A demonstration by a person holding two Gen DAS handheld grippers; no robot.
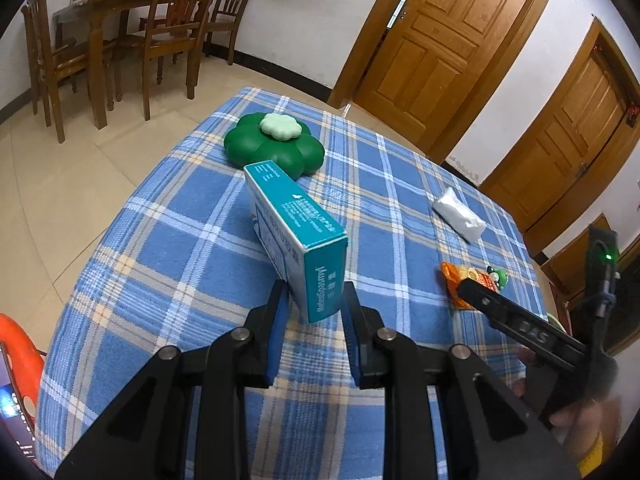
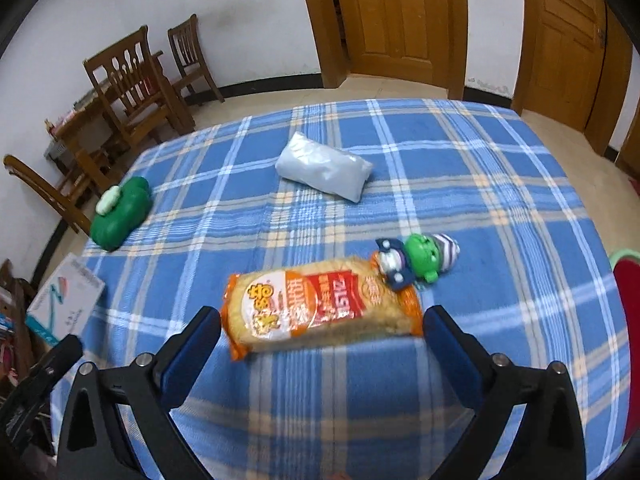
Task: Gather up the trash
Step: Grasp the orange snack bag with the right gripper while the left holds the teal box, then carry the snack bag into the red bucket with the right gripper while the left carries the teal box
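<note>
My left gripper (image 1: pixel 314 304) is shut on the near end of a teal and white medicine box (image 1: pixel 296 236) and holds it above the blue plaid tablecloth (image 1: pixel 168 240). The box also shows at the left edge of the right wrist view (image 2: pixel 64 300). My right gripper (image 2: pixel 320 332) is open wide, its jaws on either side of an orange snack packet (image 2: pixel 320 306) that lies on the cloth; the packet also shows in the left wrist view (image 1: pixel 460 284). A white crumpled bag (image 2: pixel 324 166) lies further back, also in the left wrist view (image 1: pixel 458 214).
A green flower-shaped cushion (image 1: pixel 274 144) sits at the table's far left (image 2: pixel 120 212). A small green toy figure (image 2: pixel 416 258) touches the packet's far right end. Wooden chairs (image 1: pixel 172 28) and a dining table stand behind; two wooden doors (image 2: pixel 396 20) are at the back.
</note>
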